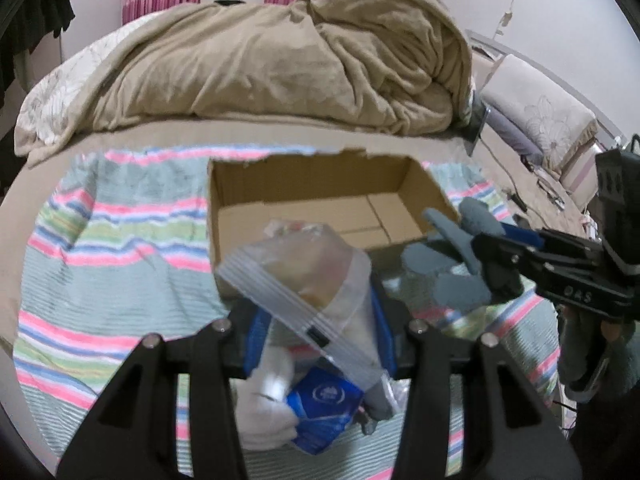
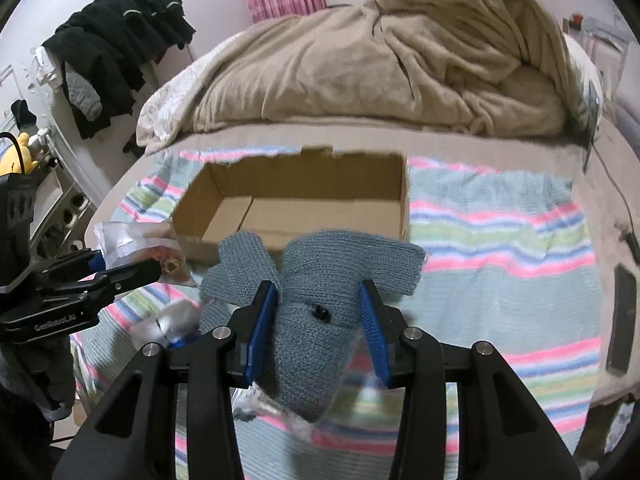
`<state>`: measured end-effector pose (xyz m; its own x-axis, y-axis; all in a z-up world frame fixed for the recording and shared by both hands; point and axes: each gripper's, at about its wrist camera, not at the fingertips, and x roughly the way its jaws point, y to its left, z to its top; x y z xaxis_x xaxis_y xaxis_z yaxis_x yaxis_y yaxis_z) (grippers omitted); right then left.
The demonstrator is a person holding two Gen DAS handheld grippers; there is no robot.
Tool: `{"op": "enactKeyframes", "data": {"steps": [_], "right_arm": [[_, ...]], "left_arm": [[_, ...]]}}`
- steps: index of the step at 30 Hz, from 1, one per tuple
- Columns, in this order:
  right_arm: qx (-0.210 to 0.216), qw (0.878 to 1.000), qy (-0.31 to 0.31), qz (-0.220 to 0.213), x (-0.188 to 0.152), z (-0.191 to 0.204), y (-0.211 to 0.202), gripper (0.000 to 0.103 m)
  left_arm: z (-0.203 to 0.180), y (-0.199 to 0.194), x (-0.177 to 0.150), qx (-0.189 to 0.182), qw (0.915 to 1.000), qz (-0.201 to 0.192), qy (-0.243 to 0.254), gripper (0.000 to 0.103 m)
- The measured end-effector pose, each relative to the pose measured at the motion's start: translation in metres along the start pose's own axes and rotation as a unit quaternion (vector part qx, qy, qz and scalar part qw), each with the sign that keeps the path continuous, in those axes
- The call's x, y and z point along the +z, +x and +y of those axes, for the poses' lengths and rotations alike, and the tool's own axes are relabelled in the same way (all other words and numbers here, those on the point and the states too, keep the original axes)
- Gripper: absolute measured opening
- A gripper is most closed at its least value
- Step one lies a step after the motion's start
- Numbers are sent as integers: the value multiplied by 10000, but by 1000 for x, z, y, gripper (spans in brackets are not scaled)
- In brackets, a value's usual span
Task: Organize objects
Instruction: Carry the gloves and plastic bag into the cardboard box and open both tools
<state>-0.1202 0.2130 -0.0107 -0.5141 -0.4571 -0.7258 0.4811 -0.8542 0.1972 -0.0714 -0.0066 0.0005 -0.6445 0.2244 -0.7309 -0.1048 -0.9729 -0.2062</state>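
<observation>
Left wrist view: the left gripper (image 1: 318, 344) is clamped on a clear zip bag (image 1: 304, 280), blue pads pressing its sides, and the bag hangs clear of the striped towel (image 1: 100, 240) just short of the open cardboard box (image 1: 320, 208). White cloth and a blue packet (image 1: 324, 412) lie below it. Judging by the box ahead, the step is to carry the bag in – keep the grip firm, clear the near wall, then lower before letting go

Right wrist view: the right gripper (image 2: 318, 320) pinches a grey knitted glove (image 2: 320, 292), its cuff and fingers flopping forward toward the box (image 2: 296, 204), which looks empty. The loose ends could snag the rim – lift high enough and release over the middle
</observation>
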Motion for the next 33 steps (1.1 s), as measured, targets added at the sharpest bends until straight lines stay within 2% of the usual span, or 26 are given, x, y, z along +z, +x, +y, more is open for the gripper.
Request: {"op": "enactKeyframes", "data": {"steps": [9, 14, 23, 33], "right_arm": [[-124, 9988, -342, -319, 45, -9, 3, 45], [-158, 9988, -375, -287, 60, -18, 18, 45], [-152, 9990, -415, -35, 66, -24, 57, 45], [-118, 9985, -393, 361, 55, -30, 100, 45]], "left_arm": [[5, 1, 30, 76, 9997, -229, 60, 46], [14, 14, 42, 163, 9996, -227, 48, 46], [29, 58, 46, 198, 9998, 60, -34, 46], [40, 98, 36, 330, 9981, 514, -59, 47]]}}
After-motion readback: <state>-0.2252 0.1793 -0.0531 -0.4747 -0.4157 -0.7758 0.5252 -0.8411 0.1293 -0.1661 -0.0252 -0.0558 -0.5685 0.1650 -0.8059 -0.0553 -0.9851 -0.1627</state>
